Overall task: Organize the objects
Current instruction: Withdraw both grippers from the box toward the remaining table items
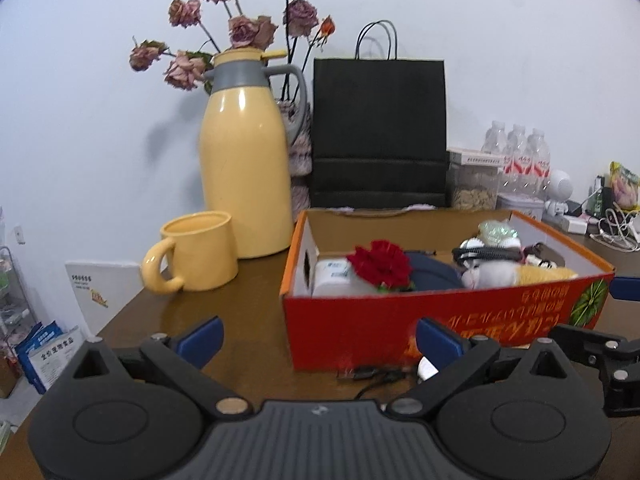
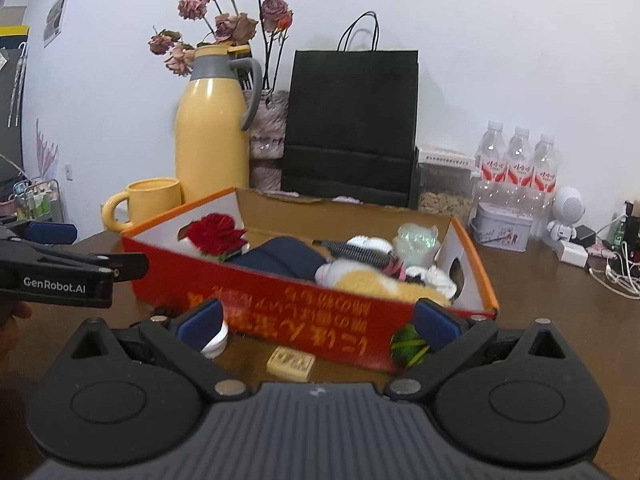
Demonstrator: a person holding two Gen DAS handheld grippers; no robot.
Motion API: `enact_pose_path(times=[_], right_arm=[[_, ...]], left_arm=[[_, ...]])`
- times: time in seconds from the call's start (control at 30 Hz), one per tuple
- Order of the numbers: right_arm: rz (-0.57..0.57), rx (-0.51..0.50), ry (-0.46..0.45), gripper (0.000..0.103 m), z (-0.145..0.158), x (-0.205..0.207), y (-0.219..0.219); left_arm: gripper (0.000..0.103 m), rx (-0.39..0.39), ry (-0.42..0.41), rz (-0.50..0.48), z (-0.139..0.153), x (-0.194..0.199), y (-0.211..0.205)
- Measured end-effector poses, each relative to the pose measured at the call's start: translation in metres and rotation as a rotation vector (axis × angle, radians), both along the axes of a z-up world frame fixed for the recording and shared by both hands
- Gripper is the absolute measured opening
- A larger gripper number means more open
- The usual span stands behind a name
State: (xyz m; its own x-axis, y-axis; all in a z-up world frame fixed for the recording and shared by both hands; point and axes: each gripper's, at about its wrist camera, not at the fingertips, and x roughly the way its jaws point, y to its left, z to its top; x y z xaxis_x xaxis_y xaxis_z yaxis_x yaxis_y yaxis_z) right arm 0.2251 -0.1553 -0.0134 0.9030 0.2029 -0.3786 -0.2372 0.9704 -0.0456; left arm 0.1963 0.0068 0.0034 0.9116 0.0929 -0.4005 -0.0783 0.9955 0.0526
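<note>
— Two grippers over a brown table (image 1: 256, 296), with what on it, biggest first?

— Black paper bag (image 1: 379, 132) standing against the wall. Just left of it, tall yellow jug (image 1: 245, 168) with a grey collar and handle, dried pink roses (image 1: 224, 20) rising behind. Front and centre, open red box (image 1: 440, 320) with orange rim and upside-down yellow lettering on its near wall.

— Inside the box?

— Dark blue pouch (image 2: 284, 260) in the middle, yellow and white soft toy (image 2: 372, 280) to its right, red flower (image 1: 380, 266) at the left end, white bottle (image 1: 334, 278) beside the flower, pale green crinkled thing (image 2: 416, 240) at the far right.

— Still outside it?

— Yellow mug (image 1: 196, 252) in front of the jug. On the table before the box: round white lid (image 2: 216, 340), small cream block (image 2: 291, 363), black cable with plug (image 1: 368, 374).

— Off to the right?

— Three water bottles (image 2: 518, 160), grey tin (image 2: 502, 226), white toy robot (image 2: 566, 212), tangle of white chargers and cords.

— And the tongs?

— Left gripper (image 1: 320, 340): blue-padded fingers spread wide apart, nothing between them, low before the box's left corner. Right gripper (image 2: 318, 326): likewise wide apart and empty, facing the box's near wall.
</note>
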Motion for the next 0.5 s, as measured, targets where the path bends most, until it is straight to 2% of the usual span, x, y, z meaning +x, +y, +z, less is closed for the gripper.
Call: enact_pose_path(times=[0.17,0.4,0.5], right_arm=[[-0.005,0.000,0.036,0.103,-0.010,-0.006,0.003],[-0.026,0.024,0.078,0.103,-0.015,-0.009,0.007],[-0.051,0.036,0.099,0.103,-0.017,-0.010,0.010]], left_arm=[[0.103,-0.020,0.037,0.040,-0.005,-0.010,0.011],[0.103,-0.121,0.053,0.104,-0.004,-0.016,0.036],[0.103,-0.137,0.095,0.119,-0.005,-0.012,0.041]])
